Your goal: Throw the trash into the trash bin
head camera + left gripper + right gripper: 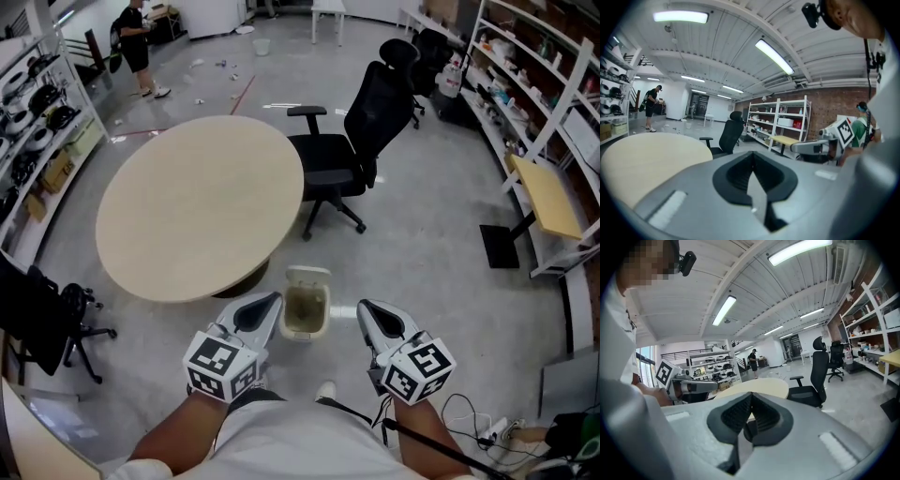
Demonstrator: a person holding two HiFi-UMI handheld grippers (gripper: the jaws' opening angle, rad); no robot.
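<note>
Showing jaws pressed fully together with nothing between them, the left hand-held gripper and the right hand-held gripper are hovering side by side above the grey floor. The trash bin is standing on the floor between their tips and just ahead of them, its top open. A round worktop is standing beyond it, with a black office chair just beside. Litter scraps are lying on the floor well apart from the bin, near a person standing at the far end.

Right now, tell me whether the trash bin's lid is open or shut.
Open. The trash bin has its lid swung back, and the head view looks straight into it.
</note>
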